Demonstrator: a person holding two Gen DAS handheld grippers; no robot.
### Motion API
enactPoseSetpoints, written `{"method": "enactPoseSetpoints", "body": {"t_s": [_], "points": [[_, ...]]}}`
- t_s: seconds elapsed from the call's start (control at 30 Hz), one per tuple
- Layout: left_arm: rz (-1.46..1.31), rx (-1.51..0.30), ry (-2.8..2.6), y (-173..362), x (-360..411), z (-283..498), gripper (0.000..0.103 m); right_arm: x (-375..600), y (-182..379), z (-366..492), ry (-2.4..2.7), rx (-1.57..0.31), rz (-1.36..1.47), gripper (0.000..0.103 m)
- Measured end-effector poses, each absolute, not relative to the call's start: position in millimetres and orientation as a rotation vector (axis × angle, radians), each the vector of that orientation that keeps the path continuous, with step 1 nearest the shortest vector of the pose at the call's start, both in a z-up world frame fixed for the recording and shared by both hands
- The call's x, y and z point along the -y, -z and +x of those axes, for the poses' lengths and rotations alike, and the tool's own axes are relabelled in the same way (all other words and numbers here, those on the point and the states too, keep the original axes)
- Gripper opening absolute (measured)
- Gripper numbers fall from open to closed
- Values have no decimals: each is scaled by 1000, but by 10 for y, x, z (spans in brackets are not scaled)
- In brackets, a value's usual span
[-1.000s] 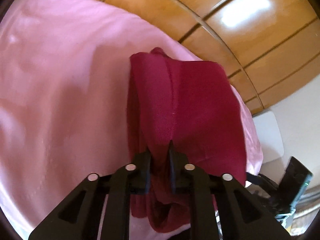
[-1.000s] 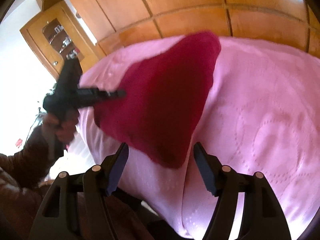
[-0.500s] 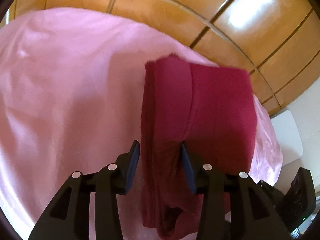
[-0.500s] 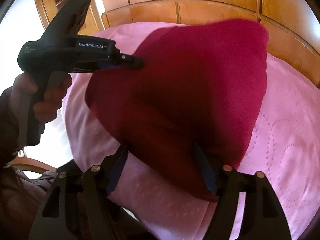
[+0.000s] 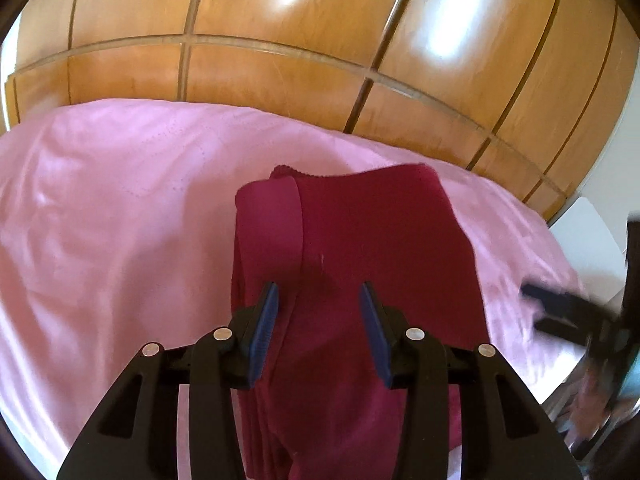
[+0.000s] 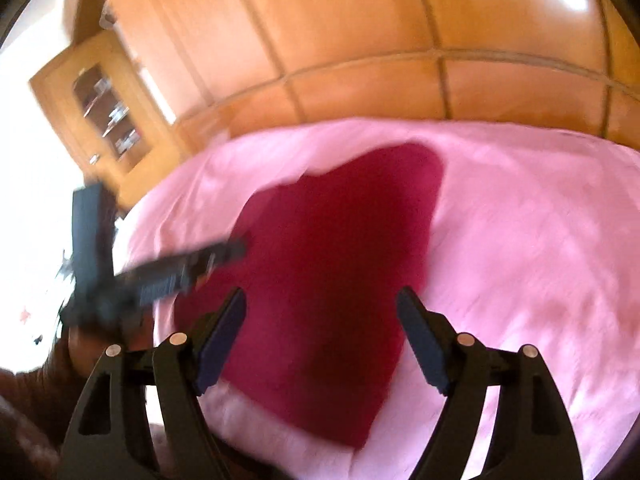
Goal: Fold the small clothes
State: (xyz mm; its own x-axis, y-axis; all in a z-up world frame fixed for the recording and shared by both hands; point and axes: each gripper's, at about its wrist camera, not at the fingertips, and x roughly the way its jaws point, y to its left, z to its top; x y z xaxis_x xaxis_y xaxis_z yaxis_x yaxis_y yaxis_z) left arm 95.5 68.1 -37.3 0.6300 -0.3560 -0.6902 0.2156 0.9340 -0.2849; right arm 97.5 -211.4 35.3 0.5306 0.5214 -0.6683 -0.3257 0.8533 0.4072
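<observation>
I can read no writing here; motion blurs my views. The folded dark red cloth garment (image 5: 360, 280) lies frame-centre on the pink quilted bedspread (image 5: 120, 220), between my left gripper (image 5: 319, 304)'s jaws, which have just been opening and now stand spread off it. My right gripper (image 6: 320, 312), also just widened, is spread around nothing.

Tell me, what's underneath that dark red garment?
The dark red garment lies on a pink bedspread, which shows all around it. Anything directly beneath the folded cloth is covered.

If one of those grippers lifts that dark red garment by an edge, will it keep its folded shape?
Probably not. The dark red garment looks soft, its folded layers sagging into creases, so it would likely droop and unfold. It seems thin, likely light. The pink bedcover beneath looks smooth, so it may slide.
</observation>
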Motion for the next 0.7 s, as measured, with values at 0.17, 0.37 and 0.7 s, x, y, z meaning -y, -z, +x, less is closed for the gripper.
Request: {"method": "enactPoseSetpoints", "body": {"t_s": [0.17,0.37,0.7], "points": [[-138,-839,315,440,-599,978,41,2094,-274,1461,-442,-879,322,77],[-118,-851,308,524,-571,987,41,1881,155,1899,-341,-991,240,77],[-84,-844,309,559,-531,948,41,2077,492,1933,-317,-1056,348,93]]}}
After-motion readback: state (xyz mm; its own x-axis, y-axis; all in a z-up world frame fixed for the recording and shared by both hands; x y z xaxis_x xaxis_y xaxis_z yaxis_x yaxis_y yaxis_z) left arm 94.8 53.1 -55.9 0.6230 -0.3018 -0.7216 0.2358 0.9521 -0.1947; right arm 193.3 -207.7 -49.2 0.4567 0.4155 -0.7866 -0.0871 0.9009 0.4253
